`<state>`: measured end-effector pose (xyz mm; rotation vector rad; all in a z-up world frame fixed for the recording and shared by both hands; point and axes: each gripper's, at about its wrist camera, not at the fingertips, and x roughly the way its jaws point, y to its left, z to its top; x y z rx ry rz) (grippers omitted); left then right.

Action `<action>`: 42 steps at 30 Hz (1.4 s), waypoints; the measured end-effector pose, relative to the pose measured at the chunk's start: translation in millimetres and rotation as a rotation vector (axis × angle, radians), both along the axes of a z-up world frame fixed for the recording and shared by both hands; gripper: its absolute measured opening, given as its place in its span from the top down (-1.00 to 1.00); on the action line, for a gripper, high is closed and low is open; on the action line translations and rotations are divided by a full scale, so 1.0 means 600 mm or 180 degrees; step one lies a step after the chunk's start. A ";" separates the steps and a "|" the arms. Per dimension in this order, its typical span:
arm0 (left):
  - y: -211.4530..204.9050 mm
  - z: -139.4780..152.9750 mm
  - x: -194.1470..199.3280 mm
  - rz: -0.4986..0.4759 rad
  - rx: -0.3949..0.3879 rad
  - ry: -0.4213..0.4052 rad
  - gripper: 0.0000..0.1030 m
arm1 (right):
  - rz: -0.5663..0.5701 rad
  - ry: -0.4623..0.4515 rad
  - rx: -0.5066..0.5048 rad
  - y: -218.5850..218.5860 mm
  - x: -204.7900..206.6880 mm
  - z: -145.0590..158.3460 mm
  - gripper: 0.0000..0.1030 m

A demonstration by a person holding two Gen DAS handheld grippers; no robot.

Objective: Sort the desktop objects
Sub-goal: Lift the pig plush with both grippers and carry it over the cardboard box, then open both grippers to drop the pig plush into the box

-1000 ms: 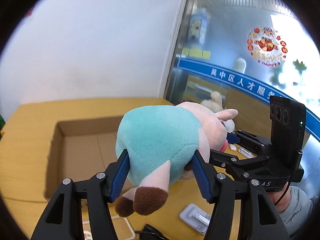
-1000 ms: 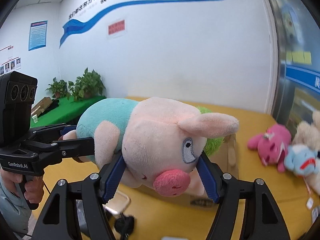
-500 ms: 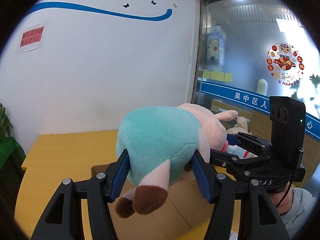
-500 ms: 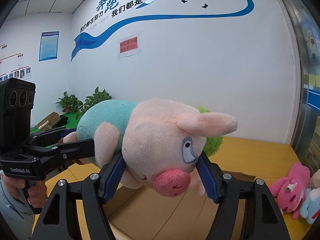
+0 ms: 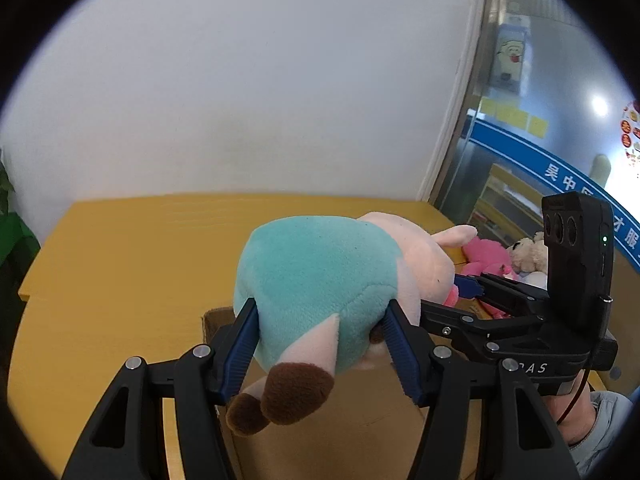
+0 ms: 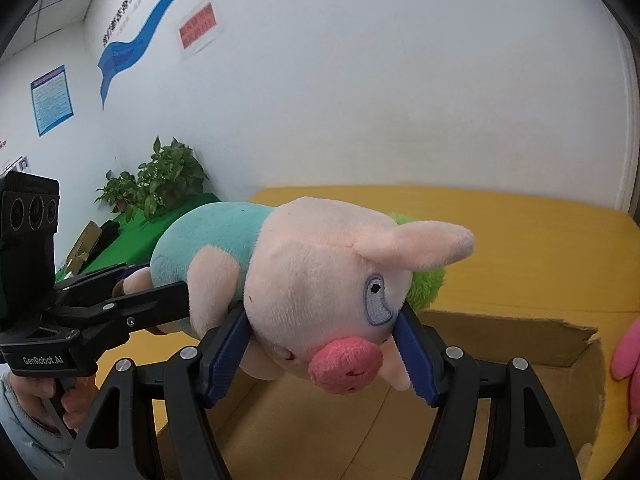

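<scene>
Plush pig (image 5: pixel 320 292) now lower than half a second ago, carried down over the open cardboard box (image 6: pixel 500 340); pink plush toy (image 5: pixel 482 256) back in left view.

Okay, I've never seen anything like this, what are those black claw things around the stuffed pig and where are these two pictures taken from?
There is no robot arm here: a person holds a hand-gripped claw tool in each hand, and each tool carries a wide-angle camera looking along its two fingers. So one picture comes from the left claw, the other from the right claw.

Both are shut on the same plush pig: the left one squeezes its teal body, the right one its pink head. The pig hangs in the air above an open cardboard box that sits on a yellow table.

More soft toys, one bright pink, lie further along the table. Each picture also shows the other claw from the side.
</scene>
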<state>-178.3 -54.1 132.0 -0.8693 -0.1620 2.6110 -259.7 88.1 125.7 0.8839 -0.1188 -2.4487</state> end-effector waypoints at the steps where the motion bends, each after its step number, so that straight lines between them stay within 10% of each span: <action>1: -0.006 -0.020 -0.019 0.0028 0.0028 -0.0125 -0.17 | -0.0009 -0.0142 0.0016 -0.009 -0.028 -0.030 -0.34; 8: -0.008 -0.156 -0.112 0.0276 -0.0179 -0.0956 -0.10 | -0.0071 -0.0938 0.0075 -0.031 -0.115 -0.201 -0.33; 13: -0.001 -0.166 -0.112 0.0116 -0.0230 -0.1062 -0.12 | -0.0093 -0.1086 0.0005 -0.030 -0.125 -0.235 -0.49; 20: -0.073 -0.108 -0.078 0.0494 -0.0297 -0.0768 -0.11 | -0.0100 -0.0969 0.0077 -0.032 -0.091 -0.179 -0.69; 32: -0.110 0.018 0.230 0.0415 -0.0239 0.0031 -0.46 | -0.0056 -0.0221 0.0179 0.071 0.158 0.009 -1.00; 42: -0.011 -0.042 0.419 0.0489 -0.0563 0.0056 -0.51 | 0.0190 0.0263 0.0335 0.107 0.422 0.012 -1.00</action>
